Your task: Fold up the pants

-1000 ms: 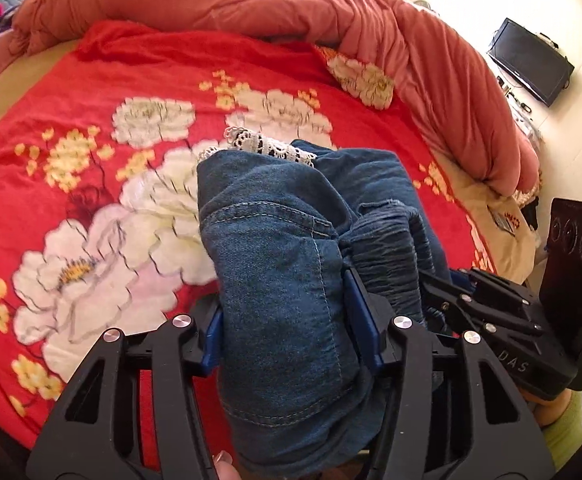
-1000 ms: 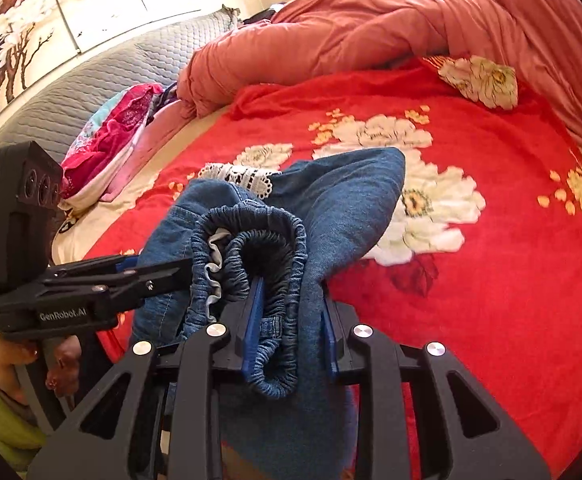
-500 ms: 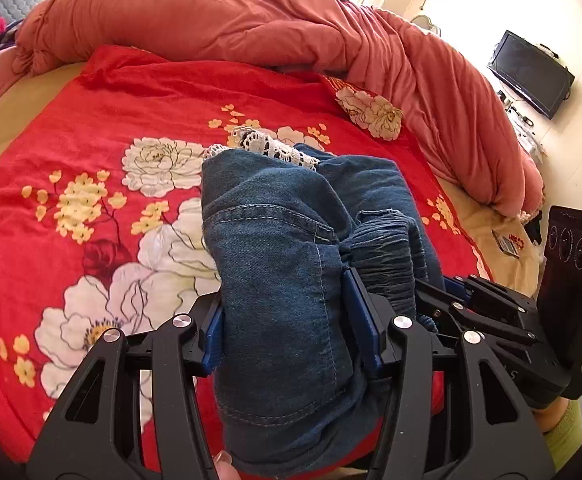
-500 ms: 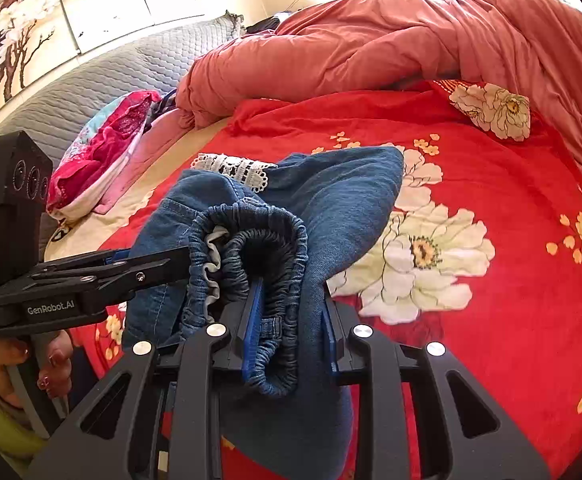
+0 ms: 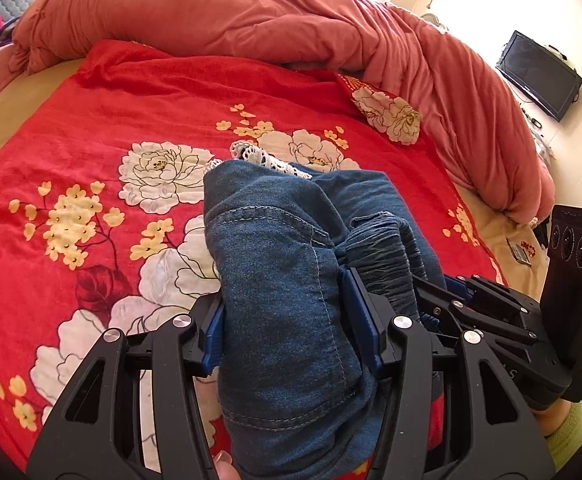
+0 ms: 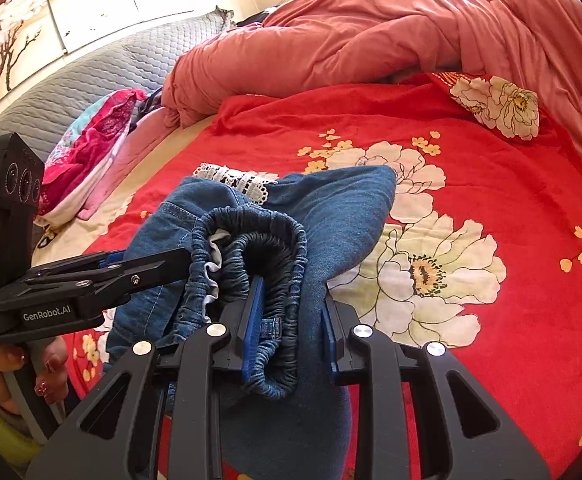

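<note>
Blue denim pants (image 5: 283, 248) are bunched in a folded bundle over the red floral bedspread (image 5: 91, 128). My left gripper (image 5: 287, 320) is shut on a thick fold of the denim, blue pads pressing both sides. My right gripper (image 6: 291, 320) is shut on the gathered elastic waistband (image 6: 251, 232) and the denim beside it. The grippers sit side by side: the right gripper (image 5: 471, 304) shows at the right of the left wrist view, the left gripper (image 6: 147, 264) at the left of the right wrist view. White lace trim (image 6: 235, 178) peeks out at the bundle's far end.
A bunched salmon duvet (image 5: 251, 12) lies along the far side of the bed. A grey quilted headboard (image 6: 91, 76) and a pile of pink clothes (image 6: 95, 140) are at the far left. A dark TV (image 5: 539, 72) hangs on the right wall. A hand (image 6: 47, 368) holds the left gripper.
Both grippers have carried the pants farther over the bed toward the duvet; the flower pattern has slid nearer in both views. Both grips are unchanged.
</note>
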